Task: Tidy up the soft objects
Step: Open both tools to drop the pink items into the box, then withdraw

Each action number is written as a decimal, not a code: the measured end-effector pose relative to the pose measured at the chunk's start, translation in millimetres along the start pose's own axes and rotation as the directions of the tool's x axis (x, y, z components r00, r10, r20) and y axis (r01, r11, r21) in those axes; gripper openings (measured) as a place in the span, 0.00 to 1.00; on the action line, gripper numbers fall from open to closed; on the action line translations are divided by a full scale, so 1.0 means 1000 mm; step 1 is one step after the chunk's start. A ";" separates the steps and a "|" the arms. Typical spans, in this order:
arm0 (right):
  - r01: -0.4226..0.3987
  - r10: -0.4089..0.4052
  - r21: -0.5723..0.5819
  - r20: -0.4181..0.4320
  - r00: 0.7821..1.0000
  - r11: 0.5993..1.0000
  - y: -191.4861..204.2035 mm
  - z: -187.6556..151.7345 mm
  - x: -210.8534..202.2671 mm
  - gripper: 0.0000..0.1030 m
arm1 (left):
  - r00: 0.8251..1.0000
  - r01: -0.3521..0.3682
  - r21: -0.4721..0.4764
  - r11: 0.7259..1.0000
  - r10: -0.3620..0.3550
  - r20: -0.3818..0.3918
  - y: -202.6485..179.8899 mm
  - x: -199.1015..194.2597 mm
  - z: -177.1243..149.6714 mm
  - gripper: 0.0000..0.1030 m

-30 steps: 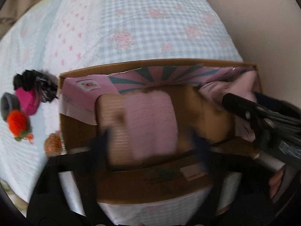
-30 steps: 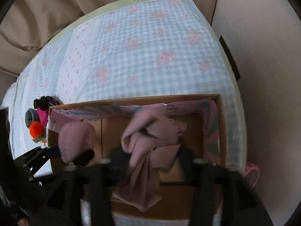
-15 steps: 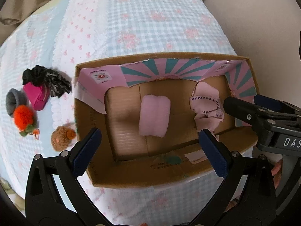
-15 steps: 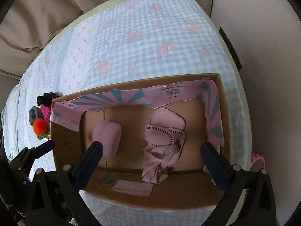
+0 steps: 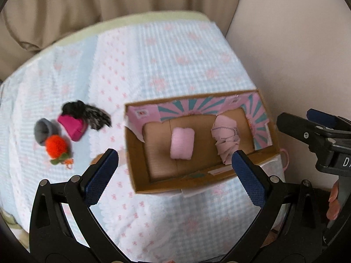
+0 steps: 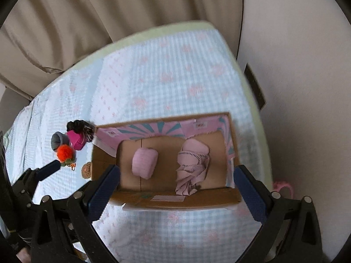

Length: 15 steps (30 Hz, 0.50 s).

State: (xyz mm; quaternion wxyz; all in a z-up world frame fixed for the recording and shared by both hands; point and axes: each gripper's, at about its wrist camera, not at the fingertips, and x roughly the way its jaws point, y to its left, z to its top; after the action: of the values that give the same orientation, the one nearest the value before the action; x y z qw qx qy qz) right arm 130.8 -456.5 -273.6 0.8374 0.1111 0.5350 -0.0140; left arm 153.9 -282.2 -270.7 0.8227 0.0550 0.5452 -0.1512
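Tan pom-pom (image 6: 86, 170) half-hidden behind box (image 6: 175, 201); edges blurred

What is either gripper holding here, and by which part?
Nothing. The left gripper and right gripper are both open and empty; the pink roll and pink cloth lie loose in the cardboard box.

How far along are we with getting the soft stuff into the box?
Done: the pink roll and the crumpled pink cloth lie inside the cardboard box. In hand: nothing; left gripper and right gripper have open, empty jaws. Left: grey piece, orange pompom, magenta item, dark fluffy piece on the bedspread.
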 end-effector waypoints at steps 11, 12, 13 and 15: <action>0.062 -0.045 -0.056 0.263 0.964 0.997 0.062 -0.034 -0.128 1.00 | 0.969 -0.024 -0.010 1.000 0.025 0.246 0.050 -0.143 -0.027 1.00; 0.060 -0.043 -0.054 0.275 0.960 0.997 0.069 -0.038 -0.136 1.00 | 0.965 -0.026 -0.015 1.000 0.029 0.259 0.056 -0.153 -0.031 1.00; 0.054 -0.037 -0.054 0.282 0.959 0.997 0.075 -0.041 -0.141 1.00 | 0.961 -0.027 -0.022 0.999 0.032 0.273 0.063 -0.164 -0.035 1.00; 0.040 -0.024 -0.050 0.292 0.956 0.998 0.087 -0.048 -0.151 1.00 | 0.951 -0.030 -0.039 0.999 0.040 0.305 0.079 -0.187 -0.044 1.00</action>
State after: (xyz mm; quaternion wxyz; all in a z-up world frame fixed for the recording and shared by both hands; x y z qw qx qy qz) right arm 36.1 -376.7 -142.2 0.9095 0.0761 0.4077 -0.0290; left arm 72.6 -161.4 -123.2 0.9006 0.0265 0.4126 -0.1340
